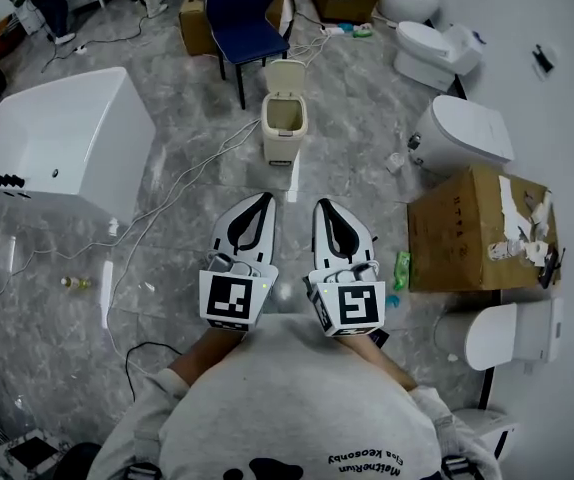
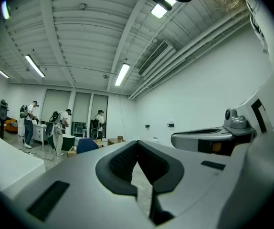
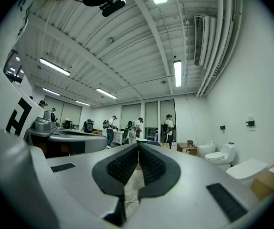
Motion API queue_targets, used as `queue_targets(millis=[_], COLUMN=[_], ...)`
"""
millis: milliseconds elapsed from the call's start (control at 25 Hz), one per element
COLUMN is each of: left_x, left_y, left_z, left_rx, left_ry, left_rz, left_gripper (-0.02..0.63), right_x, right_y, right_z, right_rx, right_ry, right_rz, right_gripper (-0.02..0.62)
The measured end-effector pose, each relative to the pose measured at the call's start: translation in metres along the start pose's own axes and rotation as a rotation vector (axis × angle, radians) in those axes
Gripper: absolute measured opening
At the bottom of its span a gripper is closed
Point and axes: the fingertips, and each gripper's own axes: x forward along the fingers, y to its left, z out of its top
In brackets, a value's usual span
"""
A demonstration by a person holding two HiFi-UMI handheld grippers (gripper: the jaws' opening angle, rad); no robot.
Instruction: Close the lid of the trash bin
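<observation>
A small beige trash bin stands on the grey floor ahead of me, in front of a blue chair. Its lid is raised upright at the back and the inside shows empty. My left gripper and right gripper are held side by side, level, pointing toward the bin and well short of it. Both have their jaws together with nothing between them. In the left gripper view the left gripper's dark pads meet at the tip. The right gripper view shows the right gripper the same way.
A blue chair stands behind the bin and a white bathtub lies at the left. A cardboard box and toilets line the right side. White cables trail over the floor. Several people stand far off.
</observation>
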Motion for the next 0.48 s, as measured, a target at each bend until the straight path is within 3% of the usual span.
queue_targets(millis=[160, 480], left_x=[0.041, 0.102], left_y=[0.037, 0.089], left_z=[0.006, -0.005], left_rx=[0.002, -0.004], left_ry=[-0.026, 0.016], left_rz=[-0.011, -0.044], left_gripper=[0.020, 0.020], right_x=[0.053, 0.127], right_y=[-0.010, -0.032], right_z=[0.006, -0.007], right_rx=[-0.001, -0.007], right_ry=[-0.014, 0.023], right_rz=[-0.016, -0.055], right_gripper=[0.034, 0.034])
